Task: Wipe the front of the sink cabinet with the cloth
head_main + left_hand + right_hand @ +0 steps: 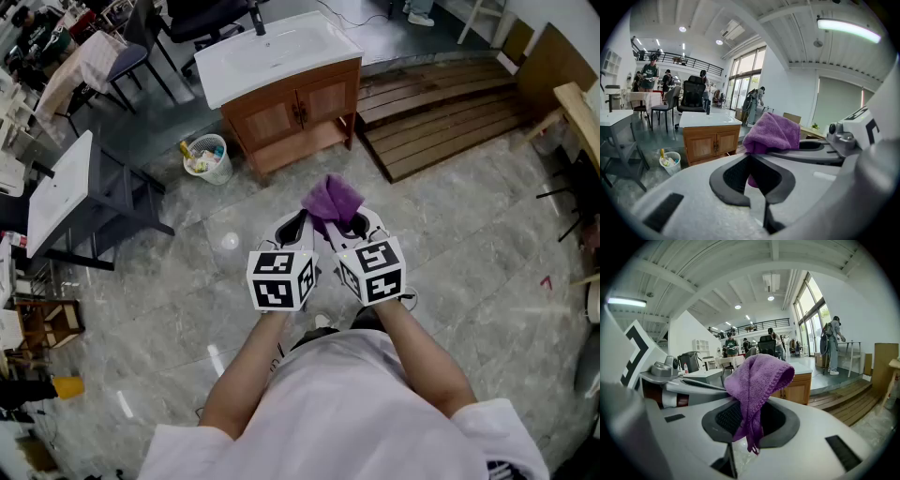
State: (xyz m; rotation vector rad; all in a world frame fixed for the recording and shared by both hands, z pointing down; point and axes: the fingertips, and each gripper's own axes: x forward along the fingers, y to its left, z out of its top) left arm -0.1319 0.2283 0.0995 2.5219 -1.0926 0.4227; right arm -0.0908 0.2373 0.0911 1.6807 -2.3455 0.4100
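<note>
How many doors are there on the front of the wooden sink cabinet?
2, side by side under the white basin: one door on the side of the wastebasket, the other door toward the wooden planks. None seems hidden.

No word, number, brand or sign can be read in any view. The only print is black-and-white square patterns on the white marker cube [280,278] of the left gripper [302,228] and the matching cube [372,270] of the right gripper [349,228] — coded shapes, not letters.
</note>
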